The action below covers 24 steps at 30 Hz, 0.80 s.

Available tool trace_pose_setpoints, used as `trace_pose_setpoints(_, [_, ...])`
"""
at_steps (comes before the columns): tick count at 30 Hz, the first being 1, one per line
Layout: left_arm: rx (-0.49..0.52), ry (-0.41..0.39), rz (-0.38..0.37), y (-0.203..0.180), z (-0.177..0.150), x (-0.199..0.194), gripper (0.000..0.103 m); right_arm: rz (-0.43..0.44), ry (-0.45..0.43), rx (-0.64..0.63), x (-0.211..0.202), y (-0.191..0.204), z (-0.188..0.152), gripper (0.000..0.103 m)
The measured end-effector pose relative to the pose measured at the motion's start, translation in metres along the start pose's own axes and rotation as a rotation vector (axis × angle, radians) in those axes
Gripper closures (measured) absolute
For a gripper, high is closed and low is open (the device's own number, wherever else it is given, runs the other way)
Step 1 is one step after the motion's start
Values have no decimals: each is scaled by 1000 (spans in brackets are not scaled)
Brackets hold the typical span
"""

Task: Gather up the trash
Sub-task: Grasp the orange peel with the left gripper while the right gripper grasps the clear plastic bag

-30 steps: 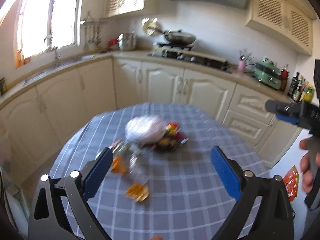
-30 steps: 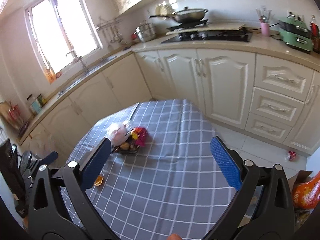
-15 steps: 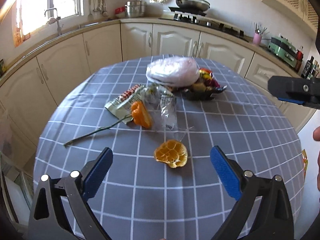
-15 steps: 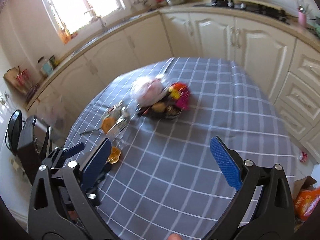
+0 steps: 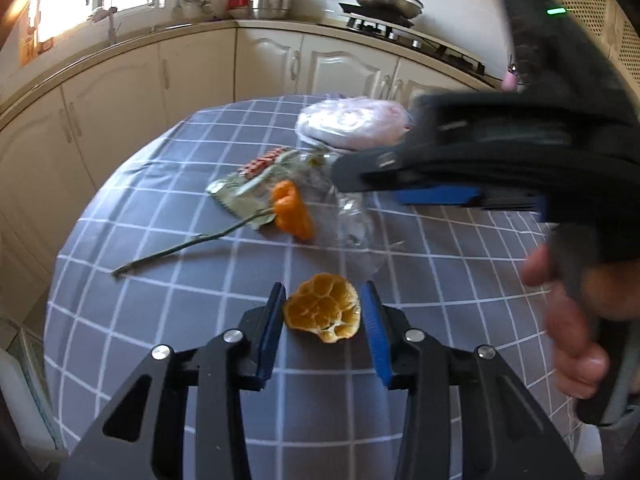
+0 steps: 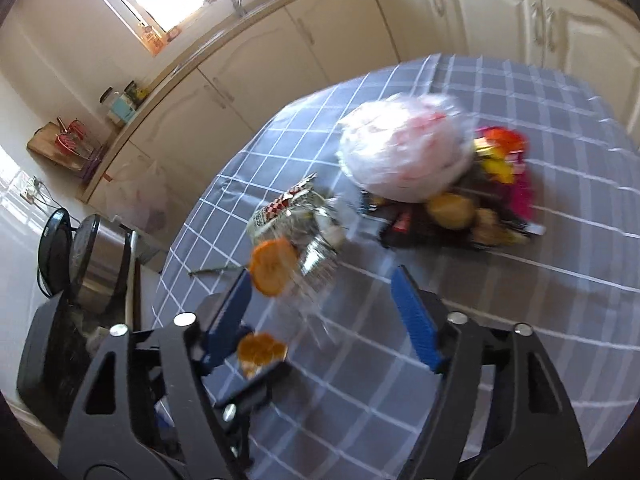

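An orange peel [image 5: 322, 307] lies on the grey checked tablecloth [image 5: 160, 312]. My left gripper [image 5: 323, 312] has its blue pads close on either side of the peel; contact is not clear. It shows too in the right wrist view [image 6: 261, 350]. A second orange peel [image 5: 291, 210], a green stem [image 5: 192, 242], a snack wrapper [image 5: 248, 184] and clear plastic [image 5: 352, 216] lie beyond. My right gripper [image 6: 320, 300] is open above the clear plastic [image 6: 316, 256] and the second peel [image 6: 272, 266].
A white plastic bag [image 6: 404, 152] rests on a dark tray of colourful wrappers and fruit [image 6: 492, 196]. Cream cabinets [image 5: 120, 92] ring the table. A steel bin with black lid [image 6: 80, 264] stands at the table's left.
My left gripper dropped to the table and narrowed around the near orange peel. My right gripper swung in over the trash pile and narrowed somewhat.
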<state>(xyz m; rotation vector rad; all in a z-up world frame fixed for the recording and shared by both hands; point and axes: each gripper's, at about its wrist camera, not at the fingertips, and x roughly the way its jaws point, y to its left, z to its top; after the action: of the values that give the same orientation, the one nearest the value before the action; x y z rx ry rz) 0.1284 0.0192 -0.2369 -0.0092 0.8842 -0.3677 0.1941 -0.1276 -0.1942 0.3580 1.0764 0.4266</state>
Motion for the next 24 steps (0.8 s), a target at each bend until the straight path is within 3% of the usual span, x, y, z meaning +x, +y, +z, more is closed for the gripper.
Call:
trace_pose_setpoints(2, [-5,-5,7,3,-1,-3,65,-9,20,9,11,-2,0,74])
trace_pose_setpoints(3, [-10,-8,11,4,-2,-6,65,-1,14,7,11,-3,-2,76])
trace_pose_setpoints(8, [-24,-30,17,6,-2,-13,65,33,-15,1,-13,-10,-16,78])
trace_pose_setpoints(14, [-16,-70,6,-9,6,-26,65,108,-101,48,-70,-35,-30,78])
trace_pose_setpoints(24, [73,-145,-69,-88,35,-50,65,113,-323,149,-183,-101,-54,78])
